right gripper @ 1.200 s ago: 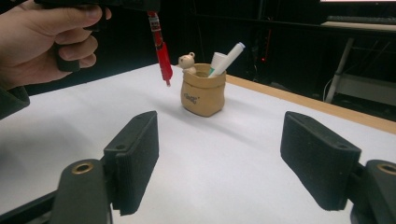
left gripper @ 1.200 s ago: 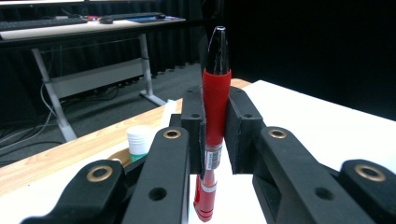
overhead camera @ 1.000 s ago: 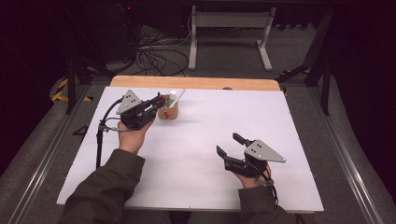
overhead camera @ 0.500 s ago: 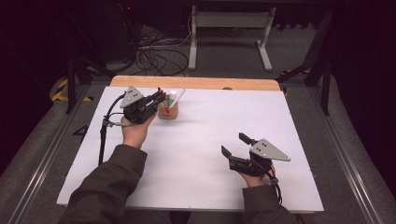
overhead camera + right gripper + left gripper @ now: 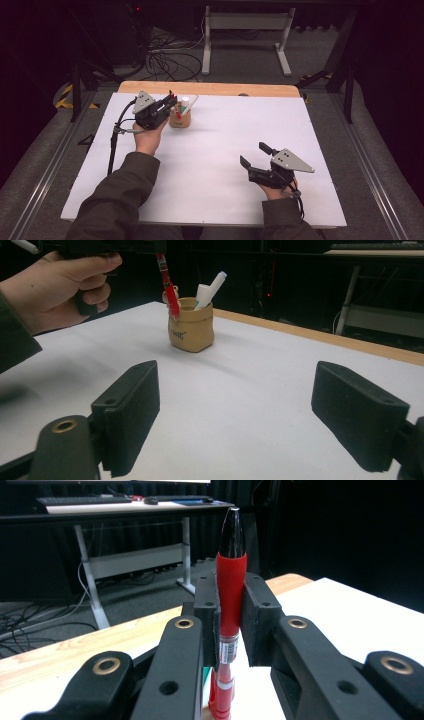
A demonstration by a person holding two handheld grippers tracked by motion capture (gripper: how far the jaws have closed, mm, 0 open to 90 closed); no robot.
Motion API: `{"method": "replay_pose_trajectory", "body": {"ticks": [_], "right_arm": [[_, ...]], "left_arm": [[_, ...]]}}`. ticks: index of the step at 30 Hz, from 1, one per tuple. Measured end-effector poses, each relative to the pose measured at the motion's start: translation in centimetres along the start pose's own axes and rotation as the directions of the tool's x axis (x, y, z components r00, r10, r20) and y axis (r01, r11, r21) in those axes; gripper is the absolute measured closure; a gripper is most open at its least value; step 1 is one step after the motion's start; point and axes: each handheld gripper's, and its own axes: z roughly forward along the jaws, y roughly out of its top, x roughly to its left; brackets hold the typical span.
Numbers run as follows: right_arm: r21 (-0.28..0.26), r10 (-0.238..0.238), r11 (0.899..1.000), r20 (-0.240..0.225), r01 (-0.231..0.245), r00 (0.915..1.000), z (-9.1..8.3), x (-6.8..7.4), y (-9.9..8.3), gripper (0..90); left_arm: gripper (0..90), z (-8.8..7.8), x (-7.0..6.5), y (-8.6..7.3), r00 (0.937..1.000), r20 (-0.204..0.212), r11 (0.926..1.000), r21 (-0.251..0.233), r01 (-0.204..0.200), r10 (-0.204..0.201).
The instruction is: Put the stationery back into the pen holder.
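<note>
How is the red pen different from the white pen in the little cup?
The red pen is red with a black end; the white pen is all white. The red pen is squeezed in the left claw; nothing holds the white pen, which just leans in the tan cup. The red pen hangs at the cup's edge, its lower end in front of the rim; the white pen already sits inside. Both point into the same cup.

From my station, light falls from overhead onto the white matte tabletop (image 5: 210, 150), which reads bright and even without glare, while the surrounding room stays near black. I note soft, faint shadows beside the small tan pen pot (image 5: 191, 331). Near black jaw links in the left gripper view are blurred; background detail is dim.
</note>
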Motion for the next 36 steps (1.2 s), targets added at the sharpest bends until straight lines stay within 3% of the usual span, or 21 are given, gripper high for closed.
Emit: {"method": "replay_pose_trajectory", "body": {"ticks": [26, 36], "right_arm": [[0.001, 0.005, 1.0, -0.002, -0.005, 1.0, -0.01, -0.02, 0.0, 20.4], [0.001, 0.006, 1.0, -0.003, -0.006, 1.0, -0.02, -0.03, 0.0, 20.5]], "left_arm": [[79.6, 0.27, 0.2, 0.36, 0.9996, -0.027, 0.9956, -0.094, 0.007, -0.009], [79.6, 0.67, 0.43, -0.05, 0.9991, -0.041, 0.9969, -0.079, 0.008, -0.011]]}}
